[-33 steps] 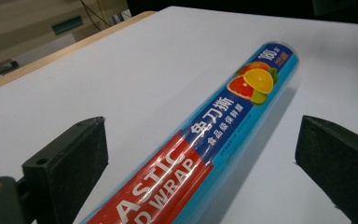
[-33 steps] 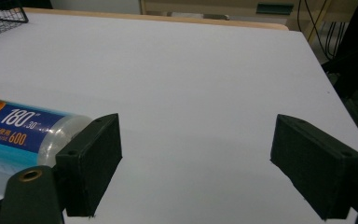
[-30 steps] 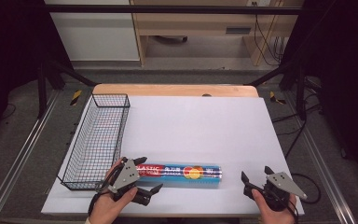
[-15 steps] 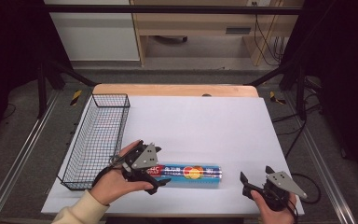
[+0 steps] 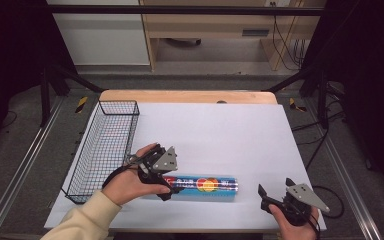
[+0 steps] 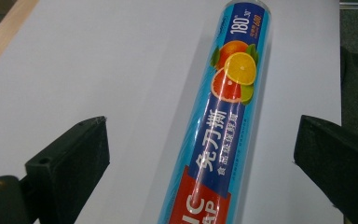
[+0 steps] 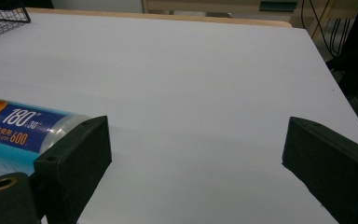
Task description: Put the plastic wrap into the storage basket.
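A roll of plastic wrap (image 5: pixel 200 184) is lying flat on the white table (image 5: pixel 220 130), lengthwise along its near edge, blue label with citrus fruit print facing up. The left gripper (image 5: pixel 169 189) is hovering over the roll's left end, jaws spread wide and straddling it, nothing pinched; in the left gripper view the roll (image 6: pixel 214 126) is running up between the two jaws, clear of both. The right gripper (image 5: pixel 275 192) is sitting just beyond the roll's right end, jaws also gaping, holding nothing. A wire basket (image 5: pixel 105 150) is standing left of the roll, near its left end.
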A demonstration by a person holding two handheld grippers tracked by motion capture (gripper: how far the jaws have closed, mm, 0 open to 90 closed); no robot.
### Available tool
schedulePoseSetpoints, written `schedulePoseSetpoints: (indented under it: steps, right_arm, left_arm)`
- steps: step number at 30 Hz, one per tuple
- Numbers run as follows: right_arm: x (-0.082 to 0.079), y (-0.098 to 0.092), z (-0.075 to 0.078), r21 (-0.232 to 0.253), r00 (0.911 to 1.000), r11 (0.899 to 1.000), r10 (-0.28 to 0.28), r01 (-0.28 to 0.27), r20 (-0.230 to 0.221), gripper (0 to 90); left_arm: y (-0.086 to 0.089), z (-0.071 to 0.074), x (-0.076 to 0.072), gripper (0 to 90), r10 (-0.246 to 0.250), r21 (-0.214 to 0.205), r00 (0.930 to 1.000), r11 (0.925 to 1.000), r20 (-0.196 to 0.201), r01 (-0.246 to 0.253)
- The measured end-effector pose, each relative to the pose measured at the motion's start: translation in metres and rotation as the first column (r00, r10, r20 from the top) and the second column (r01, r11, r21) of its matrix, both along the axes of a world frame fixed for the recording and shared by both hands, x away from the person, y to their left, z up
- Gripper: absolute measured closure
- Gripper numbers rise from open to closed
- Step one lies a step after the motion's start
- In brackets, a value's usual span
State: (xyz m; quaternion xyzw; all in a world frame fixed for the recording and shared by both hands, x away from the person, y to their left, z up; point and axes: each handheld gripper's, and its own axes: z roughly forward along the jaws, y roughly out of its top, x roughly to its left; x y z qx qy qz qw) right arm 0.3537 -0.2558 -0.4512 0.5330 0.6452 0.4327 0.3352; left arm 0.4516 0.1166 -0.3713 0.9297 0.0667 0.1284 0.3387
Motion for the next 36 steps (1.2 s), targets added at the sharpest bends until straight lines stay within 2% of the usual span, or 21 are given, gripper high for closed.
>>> schedulePoseSetpoints:
  steps: [2, 3, 8, 12, 13, 20, 26, 29, 35, 36]
  right_arm:
    - [0.0, -0.001, 0.0, 0.002, 1.0, 1.0, 0.001, -0.001, 0.001, 8.3]
    - [0.0, -0.001, 0.0, 0.009, 1.0, 1.0, 0.0, 0.0, 0.001, 8.3]
    - [0.001, -0.001, 0.0, 0.016, 1.0, 1.0, 0.004, -0.004, -0.002, 8.4]
    - [0.001, 0.0, -0.001, 0.018, 0.9999, 1.0, 0.013, -0.013, -0.005, 8.5]
    - [0.002, -0.001, -0.001, 0.016, 0.9999, 1.0, 0.013, -0.013, -0.007, 8.7]
    - [0.002, -0.001, -0.001, 0.02, 0.9998, 1.0, 0.017, -0.016, -0.013, 8.9]
    - [0.002, 0.0, -0.002, 0.024, 0.9997, 0.999, 0.021, -0.021, -0.015, 9.2]
    - [0.003, -0.001, -0.002, 0.025, 0.9996, 0.999, 0.021, -0.021, -0.016, 9.3]
    - [0.003, 0.0, -0.002, 0.023, 0.9995, 0.999, 0.026, -0.025, -0.018, 9.5]
    - [0.003, 0.0, -0.002, 0.021, 0.9995, 0.999, 0.026, -0.025, -0.02, 9.6]
  left_arm:
    - [0.0, -0.003, 0.004, 4.7, 0.009, 0.002, 1.0, 1.0, 0.003, -0.009]
    - [0.0, -0.007, 0.008, 4.7, -0.004, -0.001, 1.0, 1.0, -0.007, 0.004]
    - [-0.002, -0.012, 0.015, 4.6, 0.004, -0.001, 0.9997, 1.0, -0.024, -0.004]
    - [-0.005, -0.017, 0.017, 4.7, 0.0, 0.011, 0.999, 0.9999, -0.045, 0.001]
    - [-0.006, -0.02, 0.018, 5.3, -0.009, 0.026, 0.9984, 0.9996, -0.056, 0.011]
    - [-0.011, -0.026, 0.02, 6.0, -0.02, 0.034, 0.997, 0.9992, -0.075, 0.023]
    - [-0.016, -0.035, 0.017, 6.3, -0.047, 0.071, 0.9933, 0.9959, -0.106, 0.055]
    - [-0.018, -0.042, 0.015, 7.1, -0.066, 0.111, 0.9922, 0.9907, -0.106, 0.078]
    - [-0.02, -0.051, 0.017, 7.7, -0.064, 0.127, 0.9919, 0.9889, -0.11, 0.077]
    - [-0.019, -0.052, 0.018, 8.4, -0.065, 0.14, 0.9915, 0.9869, -0.113, 0.081]
